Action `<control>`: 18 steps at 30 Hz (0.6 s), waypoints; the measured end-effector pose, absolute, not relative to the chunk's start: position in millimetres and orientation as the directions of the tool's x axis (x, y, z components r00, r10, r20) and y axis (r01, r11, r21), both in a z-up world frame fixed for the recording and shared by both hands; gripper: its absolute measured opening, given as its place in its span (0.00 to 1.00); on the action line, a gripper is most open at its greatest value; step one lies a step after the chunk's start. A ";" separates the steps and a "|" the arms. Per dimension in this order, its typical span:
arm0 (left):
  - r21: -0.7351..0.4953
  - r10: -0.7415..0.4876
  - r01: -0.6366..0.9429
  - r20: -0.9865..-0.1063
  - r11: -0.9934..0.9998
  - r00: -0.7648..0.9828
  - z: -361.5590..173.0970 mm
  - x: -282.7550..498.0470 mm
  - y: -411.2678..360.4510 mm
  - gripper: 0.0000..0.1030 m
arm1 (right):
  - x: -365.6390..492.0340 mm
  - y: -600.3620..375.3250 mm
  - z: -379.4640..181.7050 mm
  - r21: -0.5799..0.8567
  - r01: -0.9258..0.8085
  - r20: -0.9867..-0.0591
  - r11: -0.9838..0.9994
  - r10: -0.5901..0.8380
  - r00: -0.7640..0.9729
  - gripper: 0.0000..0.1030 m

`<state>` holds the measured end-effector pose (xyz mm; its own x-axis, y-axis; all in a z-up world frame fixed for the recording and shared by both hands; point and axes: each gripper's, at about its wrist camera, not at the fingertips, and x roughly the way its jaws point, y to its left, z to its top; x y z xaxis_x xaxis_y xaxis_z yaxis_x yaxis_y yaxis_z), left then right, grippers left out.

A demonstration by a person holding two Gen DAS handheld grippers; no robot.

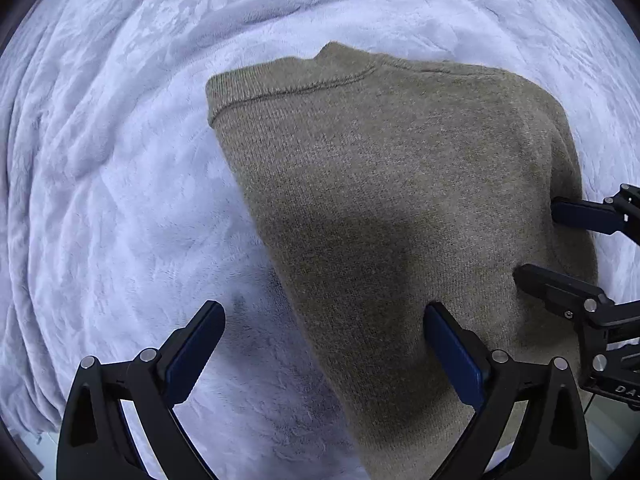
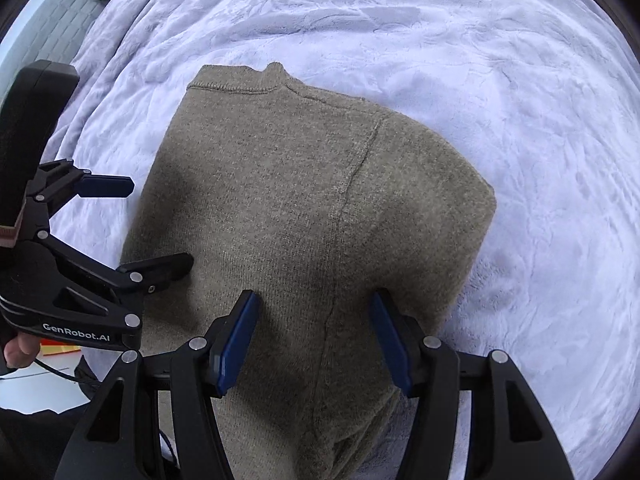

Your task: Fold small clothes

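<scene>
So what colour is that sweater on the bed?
The sweater is plain olive-brown knit, seen best from the right wrist.

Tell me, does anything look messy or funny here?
Not much. The brown sweater lies folded and fairly smooth on the pale blanket, though it sits slanted, and its near end hangs bunched over the edge. Both the left gripper and right gripper are open above it.
</scene>
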<state>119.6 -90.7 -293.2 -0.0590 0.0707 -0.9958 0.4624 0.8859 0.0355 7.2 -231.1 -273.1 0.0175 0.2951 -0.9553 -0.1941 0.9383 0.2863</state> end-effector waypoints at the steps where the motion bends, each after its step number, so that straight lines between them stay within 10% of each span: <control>1: 0.044 0.070 0.473 -0.997 0.880 -0.038 -286.5 117.1 -90.5 0.98 | 4.7 -230.1 -264.7 0.289 -0.200 -0.954 0.936 0.299 0.025 0.61; 18: -0.023 0.010 0.514 -0.998 0.857 -0.061 -272.7 68.3 -70.7 0.98 | -41.0 -216.2 -264.7 0.215 -0.152 -0.974 0.965 0.223 0.042 0.69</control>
<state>68.3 -70.7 -272.7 -0.0611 0.0103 -0.9981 0.5141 0.8574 -0.0226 -41.0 -216.2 -264.7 0.0423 0.2235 -0.9738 -0.1521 0.9647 0.2148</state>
